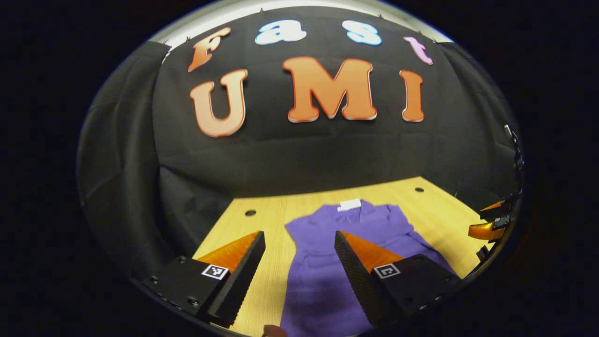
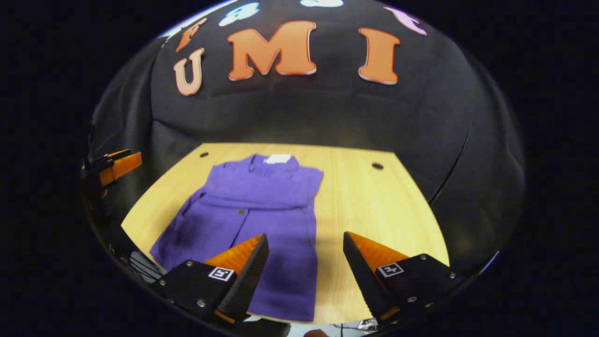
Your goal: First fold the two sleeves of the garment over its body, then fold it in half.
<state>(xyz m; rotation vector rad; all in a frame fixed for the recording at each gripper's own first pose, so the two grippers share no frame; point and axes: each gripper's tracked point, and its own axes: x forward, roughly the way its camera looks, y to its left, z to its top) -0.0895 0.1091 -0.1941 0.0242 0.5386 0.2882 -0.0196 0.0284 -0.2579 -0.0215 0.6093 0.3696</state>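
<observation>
— How do the jaws stand?
— Both released. The left gripper [image 1: 299, 243] hovers spread above the table [image 1: 276, 262], holding nothing; the right gripper [image 2: 305, 245] likewise.
— And under them?
— Pale wooden top with small round holes, black cloth wall beyond.
— The garment [image 2: 262, 210]?
— Purple, lying flat ahead of and beneath both pairs of fingers, collar with white tag at the far end, sleeves tucked over its body.

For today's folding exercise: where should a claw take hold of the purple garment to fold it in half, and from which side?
Probably the near hem of the purple garment, from the table's near edge: sleeves look already folded in, and the hem lies flat nearest both open claws.
</observation>
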